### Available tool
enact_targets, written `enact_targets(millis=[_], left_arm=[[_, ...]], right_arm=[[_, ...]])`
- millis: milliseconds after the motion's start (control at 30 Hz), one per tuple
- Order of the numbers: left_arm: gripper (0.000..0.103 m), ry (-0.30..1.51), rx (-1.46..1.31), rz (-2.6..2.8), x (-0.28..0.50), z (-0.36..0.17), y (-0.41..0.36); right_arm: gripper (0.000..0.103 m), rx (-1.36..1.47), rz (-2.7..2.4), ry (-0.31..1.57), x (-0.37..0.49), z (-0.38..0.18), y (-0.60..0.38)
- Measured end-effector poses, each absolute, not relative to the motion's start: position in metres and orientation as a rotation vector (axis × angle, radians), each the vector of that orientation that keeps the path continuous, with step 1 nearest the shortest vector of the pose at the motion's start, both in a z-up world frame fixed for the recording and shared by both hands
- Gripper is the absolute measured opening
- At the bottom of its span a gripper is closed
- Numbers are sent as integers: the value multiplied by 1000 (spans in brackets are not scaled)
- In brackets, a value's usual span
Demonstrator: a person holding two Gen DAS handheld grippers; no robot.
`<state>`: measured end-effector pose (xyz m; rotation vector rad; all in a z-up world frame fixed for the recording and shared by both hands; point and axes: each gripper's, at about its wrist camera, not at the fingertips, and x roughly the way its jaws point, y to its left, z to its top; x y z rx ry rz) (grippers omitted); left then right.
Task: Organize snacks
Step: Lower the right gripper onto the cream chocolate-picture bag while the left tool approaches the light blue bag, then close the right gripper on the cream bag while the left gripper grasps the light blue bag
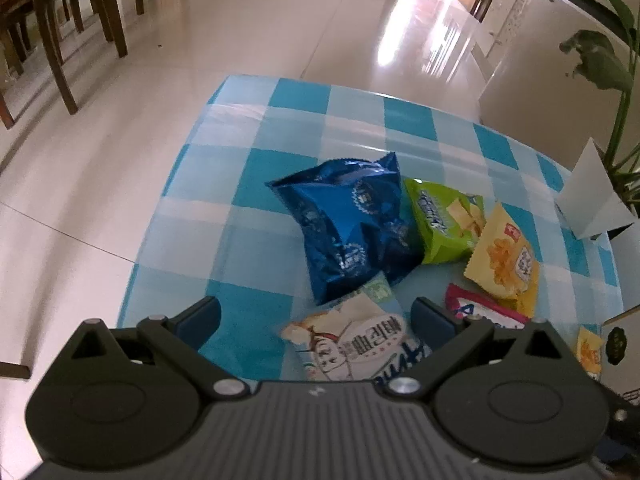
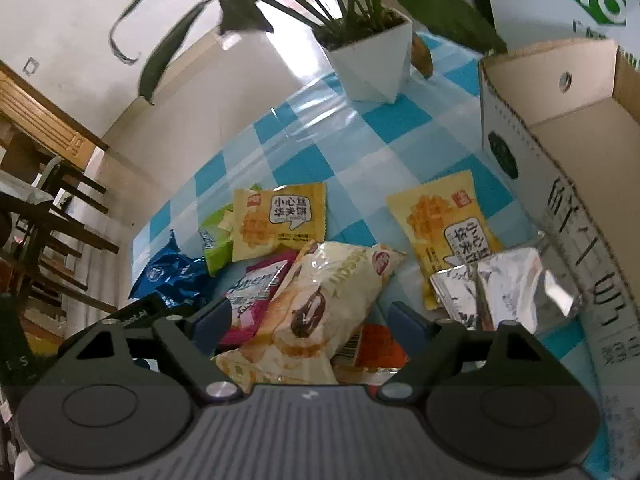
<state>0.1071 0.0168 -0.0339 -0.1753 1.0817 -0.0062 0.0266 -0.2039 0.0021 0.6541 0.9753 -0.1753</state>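
Snacks lie scattered over a table (image 1: 280,120) with a blue-and-white checked cloth, all of them loose on it and none in the cardboard box (image 2: 560,92) that stands open at the right edge.

Counting them from the right wrist view: two yellow waffle packets, one (image 2: 280,220) in the middle of the heap and the other (image 2: 444,220) over by the box; one green packet (image 2: 216,244); one blue bag (image 2: 168,276), crumpled; one pink packet (image 2: 256,296); one cream bag (image 2: 320,300) with a chocolate picture, lying on top of the pink one; one orange packet (image 2: 376,348) partly under the cream bag; and one silver foil packet (image 2: 508,284), touching the second waffle packet and just beside the box wall. The left wrist view adds one pale packet (image 1: 352,340) with a cartoon figure, which I cannot match to any of those. Nine, then, as far as I can see.

One white plant pot (image 2: 376,64) stands at the far edge of the table.

The left gripper (image 1: 316,316) hangs over the pale packet with its jaws wide apart, holding nothing; the packet lies between the fingers (image 1: 200,316), apart from the pads. The right gripper (image 2: 310,320) has its jaws well apart too, straddling the cream bag; the pads do not seem to press on it.
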Motion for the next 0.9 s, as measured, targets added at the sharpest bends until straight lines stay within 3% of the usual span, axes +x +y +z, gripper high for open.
enact_targets(millis=[267,400,500,700,900], left_arm=[[100,1098,-174,-14,103,-44,11],[81,1122,-208,-17,98,-46,24],[75,1120,-223,-24,92,-45,32],[73,1117,-214,-39,88,-42,38],[76,1117,-134,-32,88,-48,27]], right_arm=[[64,688,-184,998,31,-8,-207],[58,700,-149,1000,27,-9,-211],[57,707,-128,1006,24,-9,-212],[57,684,-110,1010,23,-7,-209],[68,673,-94,1009,26,-7,-203]])
